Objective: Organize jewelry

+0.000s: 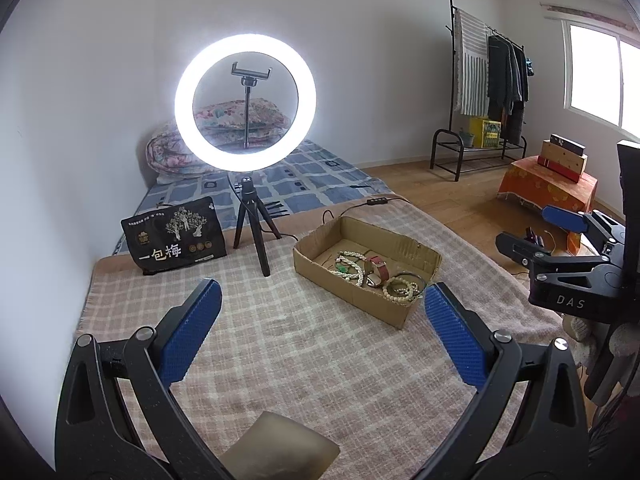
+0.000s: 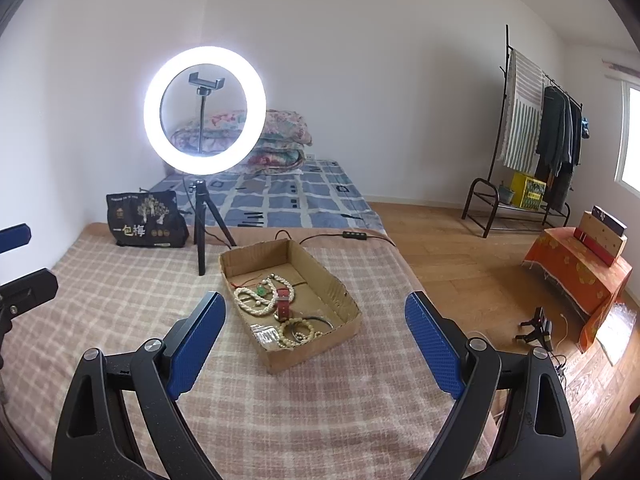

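Note:
A shallow cardboard box [image 1: 412, 246] [image 2: 342, 308] sits on a checked blanket and holds the jewelry: cream bead necklaces [image 1: 352, 270] [image 2: 250, 300], a red-strapped watch [image 1: 379, 266] [image 2: 283, 302], bead bracelets with a dark bangle [image 1: 402, 288] [image 2: 298, 332] and a small clear bag [image 2: 266, 336]. My left gripper [image 1: 322, 324] is open over bare blanket, short of the box's near left side. My right gripper [image 2: 316, 332] is open too, its blue pads wide apart before the box's near end, nothing between them. The right gripper [image 1: 532, 228] also shows from the side in the left wrist view.
A lit ring light [image 1: 245, 102] [image 2: 205, 110] on a black tripod stands behind the box, its cable trailing past it. A black snack bag [image 1: 174, 236] [image 2: 146, 222] leans at the back left. An olive pouch [image 1: 280, 446] lies near me. Beyond are a mattress, a clothes rack [image 2: 524, 176] and an orange-draped stand [image 2: 580, 276].

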A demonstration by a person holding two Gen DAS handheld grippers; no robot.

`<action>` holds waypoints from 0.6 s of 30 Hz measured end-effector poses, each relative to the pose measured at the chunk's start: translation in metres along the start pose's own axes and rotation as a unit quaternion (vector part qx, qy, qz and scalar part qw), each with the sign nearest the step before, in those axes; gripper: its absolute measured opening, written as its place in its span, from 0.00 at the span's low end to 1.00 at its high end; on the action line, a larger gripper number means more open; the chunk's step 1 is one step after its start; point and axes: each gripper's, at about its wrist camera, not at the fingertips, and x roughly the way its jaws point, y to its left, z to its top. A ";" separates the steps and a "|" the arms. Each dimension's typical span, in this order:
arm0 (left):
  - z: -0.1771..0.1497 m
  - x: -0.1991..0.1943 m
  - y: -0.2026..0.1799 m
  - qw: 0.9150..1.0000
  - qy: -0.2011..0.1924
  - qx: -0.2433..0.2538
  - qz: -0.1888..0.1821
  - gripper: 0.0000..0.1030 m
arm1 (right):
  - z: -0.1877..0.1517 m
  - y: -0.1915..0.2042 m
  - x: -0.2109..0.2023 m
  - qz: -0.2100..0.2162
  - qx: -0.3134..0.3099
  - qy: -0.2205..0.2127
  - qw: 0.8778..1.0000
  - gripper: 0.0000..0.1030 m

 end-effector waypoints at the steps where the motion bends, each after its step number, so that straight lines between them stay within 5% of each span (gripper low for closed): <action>1: 0.000 0.000 0.001 1.000 -0.001 0.001 0.000 1.00 | 0.000 0.000 0.000 0.000 -0.001 0.001 1.000 0.89; 18: 0.002 -0.004 -0.001 1.000 -0.005 0.000 -0.002 1.00 | -0.002 0.001 0.005 -0.001 -0.002 0.006 1.000 0.89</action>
